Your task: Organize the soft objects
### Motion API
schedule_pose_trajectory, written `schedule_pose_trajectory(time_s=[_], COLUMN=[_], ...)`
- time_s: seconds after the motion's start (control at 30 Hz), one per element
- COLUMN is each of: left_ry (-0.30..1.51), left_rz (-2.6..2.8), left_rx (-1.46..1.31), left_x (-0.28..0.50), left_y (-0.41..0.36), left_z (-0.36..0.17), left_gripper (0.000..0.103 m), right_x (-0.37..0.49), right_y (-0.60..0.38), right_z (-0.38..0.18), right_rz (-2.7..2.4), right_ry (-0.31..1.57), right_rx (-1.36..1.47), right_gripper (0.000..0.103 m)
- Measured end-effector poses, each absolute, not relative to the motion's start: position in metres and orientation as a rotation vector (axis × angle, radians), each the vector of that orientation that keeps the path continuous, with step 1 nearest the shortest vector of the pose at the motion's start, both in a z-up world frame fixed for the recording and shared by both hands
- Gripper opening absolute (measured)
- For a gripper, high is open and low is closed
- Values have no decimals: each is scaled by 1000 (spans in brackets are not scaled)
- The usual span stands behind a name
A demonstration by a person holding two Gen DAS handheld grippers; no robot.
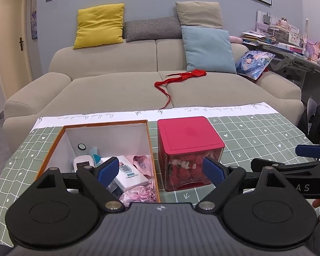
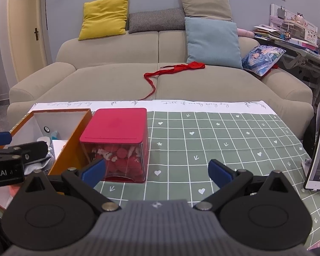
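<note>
Two grippers hovered over the table. In the left wrist view, the left gripper (image 1: 161,170) gaped empty at lower centre, above the orange box (image 1: 154,166) holding pink pouches (image 1: 138,194). In the right wrist view, the right gripper (image 2: 156,172) stood apart and empty; the red ribbon (image 2: 172,69) lay on the sofa (image 2: 117,79), upper centre.

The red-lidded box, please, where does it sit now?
In both views the red-lidded box stands on the checked tablecloth, just right of the orange open box.
</note>
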State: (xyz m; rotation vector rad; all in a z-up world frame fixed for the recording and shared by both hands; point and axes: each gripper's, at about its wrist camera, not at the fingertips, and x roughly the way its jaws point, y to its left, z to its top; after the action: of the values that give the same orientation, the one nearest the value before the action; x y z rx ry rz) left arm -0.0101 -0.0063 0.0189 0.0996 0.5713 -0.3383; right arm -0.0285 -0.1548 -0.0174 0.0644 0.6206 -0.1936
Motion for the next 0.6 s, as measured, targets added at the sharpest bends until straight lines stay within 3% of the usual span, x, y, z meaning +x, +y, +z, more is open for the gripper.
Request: schedule_pose_trajectory(time_s=[0.6], left_ry=[569], left_rz=[-310], left_rx=[124], left_x=[-11], left_y=[-7], left_z=[18], left_gripper=[103], right_x=[-30], right_y=[-155], right_z=[-17], right_rz=[-193], right_ry=[620], right_rx=[72], right_gripper=[100])
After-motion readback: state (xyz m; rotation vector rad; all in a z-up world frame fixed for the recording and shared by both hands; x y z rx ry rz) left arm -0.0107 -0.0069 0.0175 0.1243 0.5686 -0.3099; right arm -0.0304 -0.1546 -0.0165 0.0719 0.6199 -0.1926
